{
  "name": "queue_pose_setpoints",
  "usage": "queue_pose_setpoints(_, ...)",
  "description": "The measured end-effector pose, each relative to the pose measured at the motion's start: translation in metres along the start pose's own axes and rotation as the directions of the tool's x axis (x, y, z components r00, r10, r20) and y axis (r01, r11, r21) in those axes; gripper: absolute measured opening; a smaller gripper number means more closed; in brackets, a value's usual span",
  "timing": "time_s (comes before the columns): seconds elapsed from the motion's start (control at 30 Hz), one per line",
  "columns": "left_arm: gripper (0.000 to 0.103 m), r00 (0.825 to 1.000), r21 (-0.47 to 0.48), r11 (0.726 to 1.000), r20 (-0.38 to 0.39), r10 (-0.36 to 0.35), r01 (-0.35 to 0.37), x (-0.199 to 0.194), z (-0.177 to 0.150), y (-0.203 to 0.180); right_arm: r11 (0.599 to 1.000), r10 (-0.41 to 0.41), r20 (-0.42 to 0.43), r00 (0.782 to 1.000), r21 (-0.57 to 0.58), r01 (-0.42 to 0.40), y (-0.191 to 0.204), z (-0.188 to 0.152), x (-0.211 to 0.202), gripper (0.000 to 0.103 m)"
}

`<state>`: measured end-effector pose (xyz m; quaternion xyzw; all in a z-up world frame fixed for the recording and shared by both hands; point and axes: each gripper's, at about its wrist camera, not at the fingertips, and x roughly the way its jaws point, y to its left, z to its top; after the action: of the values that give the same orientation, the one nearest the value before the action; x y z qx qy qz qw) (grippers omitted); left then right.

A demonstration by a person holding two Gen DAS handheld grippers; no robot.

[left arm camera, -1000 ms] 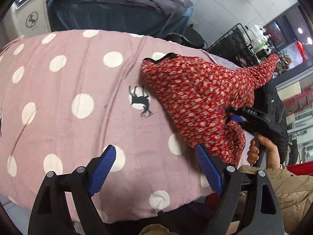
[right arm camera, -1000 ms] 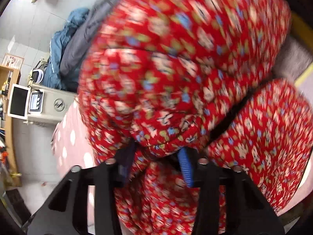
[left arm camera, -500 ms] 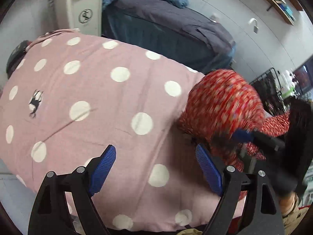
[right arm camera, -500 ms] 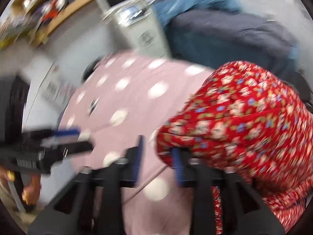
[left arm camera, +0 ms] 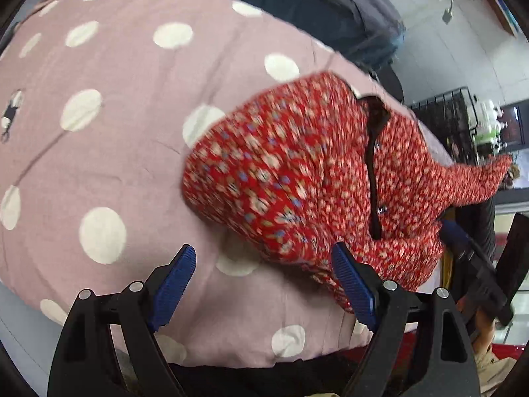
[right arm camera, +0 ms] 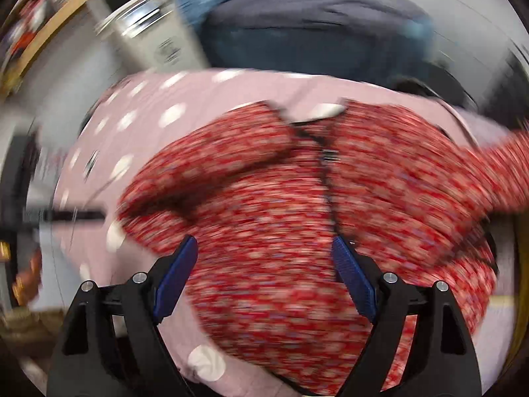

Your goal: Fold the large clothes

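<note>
Desk: a pink polka-dot cloth [left arm camera: 125, 152] is spread over the desk, filling the view ahead of and below both claws.

Garment: a red floral garment [left arm camera: 297, 178] is bunched in a soft heap on the cloth, ahead and to the right of the left claw; in the blurred right wrist view it lies directly ahead of and beneath the right claw. One sleeve [left arm camera: 479, 178] is seen trailing off to the far right.

Placket: a dark buttoned strip [left arm camera: 372, 165] runs down the garment's middle.

Left claw: the left claw [left arm camera: 264, 284] is held spread wide, nothing between its pads.

Right claw: the right claw [right arm camera: 261, 278] is spread over the garment; its jaws have just been opening, and no cloth is seen pinched.

Handling: the fabric is judged light, limp and easily creased, not fragile; slipping is likely only from a shallow pinch.

Hold: shoulder seams or hem corners are judged best, taken one per claw, so the cloth can be drawn flat.
</note>
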<state>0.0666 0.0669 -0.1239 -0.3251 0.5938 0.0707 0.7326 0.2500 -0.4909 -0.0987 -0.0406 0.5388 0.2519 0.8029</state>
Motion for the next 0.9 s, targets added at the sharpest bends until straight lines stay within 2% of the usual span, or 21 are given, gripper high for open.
queue_pose_setpoints(0.07, 0.082, 0.997, -0.011, 0.999, -0.053, -0.047, 0.046, 0.017, -0.001, -0.005, 0.988, -0.078, 0.033, 0.996, 0.139, 0.072, -0.045, 0.005, -0.008, 0.083)
queue_pose_setpoints(0.1, 0.082, 0.995, -0.025, 0.998, -0.080, -0.058, 0.057, 0.027, -0.001, -0.006, 0.968, -0.115, 0.043, 0.992, 0.231, 0.102, -0.071, 0.007, -0.011, 0.083)
queue_pose_setpoints(0.17, 0.082, 0.993, -0.036, 0.999, -0.110, -0.035, 0.031, 0.046, 0.001, -0.006, 0.932, -0.149, 0.057, 0.987, 0.343, 0.121, -0.110, 0.015, -0.006, 0.083)
queue_pose_setpoints(0.23, 0.082, 0.990, -0.045, 0.998, -0.132, 0.041, -0.048, 0.067, 0.007, -0.004, 0.916, -0.136, 0.055, 0.989, 0.389, 0.104, -0.132, 0.024, 0.002, 0.083)
queue_pose_setpoints(0.33, 0.080, 0.991, -0.076, 0.995, -0.120, 0.057, -0.066, 0.086, 0.017, 0.001, 0.921, -0.106, 0.027, 0.994, 0.379, 0.088, -0.145, 0.039, 0.022, 0.083)
queue_pose_setpoints(0.4, 0.069, 0.993, -0.057, 0.995, -0.095, 0.073, -0.079, 0.093, 0.022, -0.002, 0.935, -0.125, -0.002, 0.992, 0.335, 0.119, -0.141, 0.048, 0.047, 0.083)
queue_pose_setpoints(0.47, 0.046, 0.993, -0.023, 0.996, -0.083, 0.084, -0.086, 0.096, 0.022, -0.012, 0.931, -0.114, -0.026, 0.993, 0.347, 0.116, -0.142, 0.051, 0.068, 0.074)
queue_pose_setpoints(0.5, 0.042, 0.993, -0.008, 0.996, -0.073, 0.093, -0.094, 0.095, 0.022, -0.016, 0.924, -0.093, -0.025, 0.995, 0.370, 0.096, -0.144, 0.050, 0.075, 0.053)
queue_pose_setpoints(0.53, 0.035, 0.992, 0.033, 0.993, -0.046, 0.116, -0.114, 0.091, 0.020, -0.024, 0.914, -0.090, -0.007, 0.996, 0.397, 0.086, -0.142, 0.050, 0.074, 0.044)
queue_pose_setpoints(0.6, 0.026, 0.989, 0.079, 0.986, -0.007, 0.145, -0.144, 0.080, 0.018, -0.033, 0.926, -0.096, 0.030, 0.995, 0.368, 0.078, -0.128, 0.053, 0.064, 0.032)
queue_pose_setpoints(0.67, 0.021, 0.986, 0.090, 0.983, 0.060, 0.154, -0.159, 0.055, 0.017, -0.036, 0.943, -0.090, 0.050, 0.995, 0.325, 0.069, -0.114, 0.054, 0.045, 0.027)
queue_pose_setpoints(0.73, 0.019, 0.977, 0.111, 0.979, 0.147, 0.153, -0.170, 0.023, 0.018, -0.047, 0.957, -0.041, 0.098, 0.994, 0.291, 0.011, -0.096, 0.056, 0.020, 0.021)
queue_pose_setpoints(0.8, 0.017, 0.959, 0.132, 0.974, 0.240, 0.151, -0.186, -0.011, 0.021, -0.055, 0.975, -0.038, 0.146, 0.989, 0.223, 0.005, -0.077, 0.058, -0.009, 0.020)
queue_pose_setpoints(0.9, 0.016, 0.898, 0.140, 0.963, 0.411, 0.154, -0.230, -0.082, 0.028, -0.067, 0.989, 0.003, 0.235, 0.972, 0.144, -0.038, -0.050, 0.061, -0.056, 0.019)
